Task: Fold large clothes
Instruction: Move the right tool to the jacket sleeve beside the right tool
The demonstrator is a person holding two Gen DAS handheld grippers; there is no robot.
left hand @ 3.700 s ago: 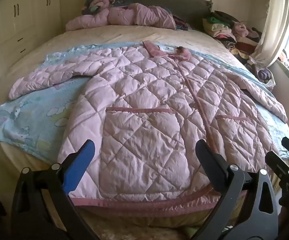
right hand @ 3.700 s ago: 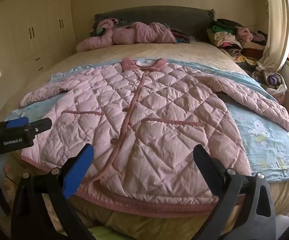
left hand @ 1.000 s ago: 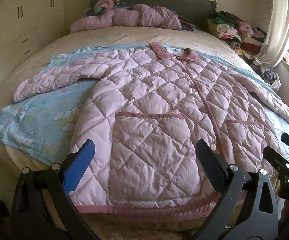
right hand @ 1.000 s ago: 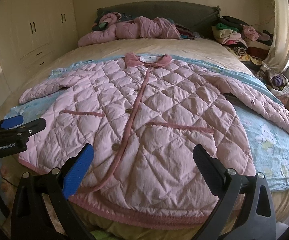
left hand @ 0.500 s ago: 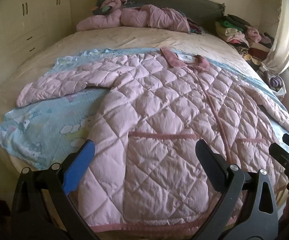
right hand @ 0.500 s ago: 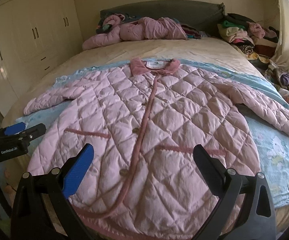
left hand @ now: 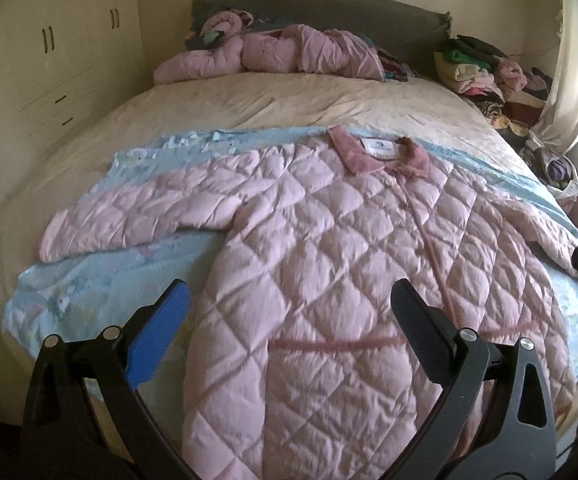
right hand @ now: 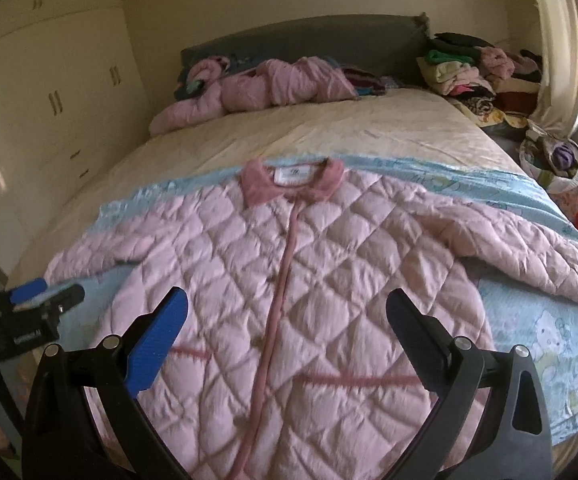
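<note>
pink quilted coat [right hand: 313, 280] with a darker pink corduroy collar [right hand: 293, 184] lies face up and buttoned, sleeves spread wide, on a pale blue cartoon-print blanket [right hand: 541, 344] across the foot of a cream-sheeted bed [left hand: 289, 96]. the left gripper [left hand: 289, 324] hovers above the coat's left half with its blue and black fingers spread wide, gripping nothing and touching no fabric. the right gripper [right hand: 287, 324] hangs over the coat's front placket, likewise wide open and empty, while a second crumpled pink quilted garment [left hand: 273, 54] sits by the grey headboard [left hand: 329, 8].
</note>
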